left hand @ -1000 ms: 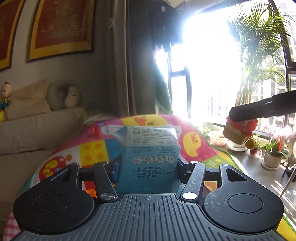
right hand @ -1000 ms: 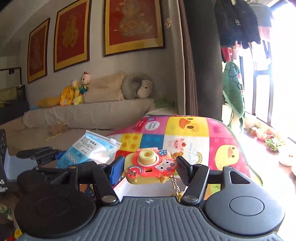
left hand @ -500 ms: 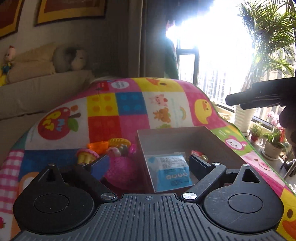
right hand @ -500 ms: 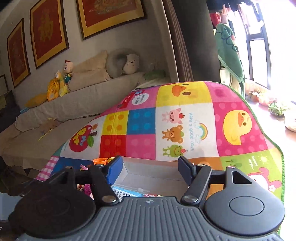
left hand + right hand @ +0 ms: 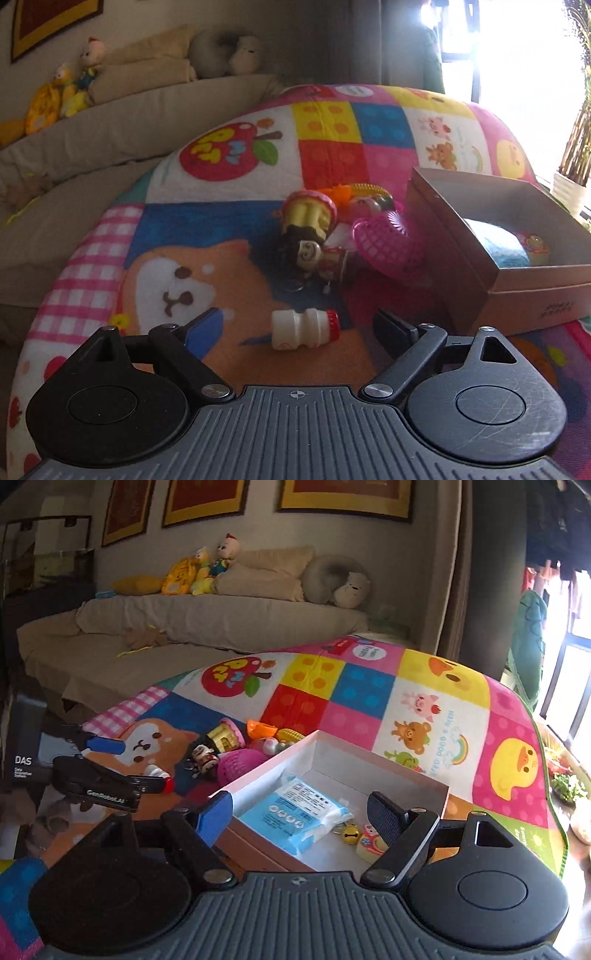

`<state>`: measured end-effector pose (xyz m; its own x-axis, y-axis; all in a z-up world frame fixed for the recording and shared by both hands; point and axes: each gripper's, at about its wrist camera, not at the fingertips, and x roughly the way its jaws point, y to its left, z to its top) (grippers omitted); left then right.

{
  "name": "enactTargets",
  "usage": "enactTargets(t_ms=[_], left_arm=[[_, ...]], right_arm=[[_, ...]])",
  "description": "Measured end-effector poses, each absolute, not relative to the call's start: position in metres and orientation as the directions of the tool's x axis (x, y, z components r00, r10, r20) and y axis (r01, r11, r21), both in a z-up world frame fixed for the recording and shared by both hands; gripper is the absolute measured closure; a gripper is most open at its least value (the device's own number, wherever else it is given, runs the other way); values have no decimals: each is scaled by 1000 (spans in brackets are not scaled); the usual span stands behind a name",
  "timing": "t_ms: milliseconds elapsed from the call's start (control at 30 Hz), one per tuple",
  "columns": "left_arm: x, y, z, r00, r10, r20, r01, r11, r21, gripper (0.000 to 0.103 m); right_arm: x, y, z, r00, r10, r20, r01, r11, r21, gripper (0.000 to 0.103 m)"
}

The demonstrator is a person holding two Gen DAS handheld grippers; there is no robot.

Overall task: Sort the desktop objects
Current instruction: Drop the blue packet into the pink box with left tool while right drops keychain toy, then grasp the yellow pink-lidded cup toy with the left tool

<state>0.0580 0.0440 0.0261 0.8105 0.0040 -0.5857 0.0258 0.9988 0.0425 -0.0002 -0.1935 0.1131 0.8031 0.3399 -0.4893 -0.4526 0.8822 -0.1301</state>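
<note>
A small white bottle with a red cap (image 5: 304,328) lies on its side on the colourful mat. My left gripper (image 5: 297,319) hangs low over it; its jaws are closing, with the bottle between them and the pads clear of it. The open cardboard box (image 5: 535,284) stands to the right. In the right wrist view the box (image 5: 369,760) holds a blue tissue pack (image 5: 295,812) and a toy camera (image 5: 371,843) with a small bell. My right gripper (image 5: 299,801) hovers over the box, its jaws opening and holding nothing. The left gripper (image 5: 136,764) shows at the left there.
Loose toys lie left of the box: a cupcake toy (image 5: 308,214), a small doll (image 5: 310,254), a pink mesh basket (image 5: 384,243) and an orange piece (image 5: 260,729). A beige sofa (image 5: 221,616) with plush toys runs behind the mat. Potted plants stand by the window.
The tissue pack left my left gripper and lies in the box; that gripper dropped down-left over the bottle. The right gripper let the toy camera go into the box and tilted down.
</note>
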Motion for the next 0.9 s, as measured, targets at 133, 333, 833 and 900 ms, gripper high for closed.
enactTargets(t_ms=[133, 333, 833, 900], left_arm=[[67, 42, 16, 791, 20, -611, 14, 999, 50, 39], [47, 37, 17, 802, -41, -596, 76, 997, 34, 55], [22, 17, 44, 808, -260, -529, 273, 960, -56, 17], [44, 33, 51, 837, -191, -512, 177, 981, -75, 17]], right_arm=[[2, -161, 111, 772, 382, -509, -507, 852, -130, 22], [8, -144, 112, 759, 397, -516, -526, 841, -128, 22], [-15, -178, 95, 758, 360, -545, -477, 874, -87, 22], [-24, -186, 91, 760, 358, -543, -472, 878, -82, 22]])
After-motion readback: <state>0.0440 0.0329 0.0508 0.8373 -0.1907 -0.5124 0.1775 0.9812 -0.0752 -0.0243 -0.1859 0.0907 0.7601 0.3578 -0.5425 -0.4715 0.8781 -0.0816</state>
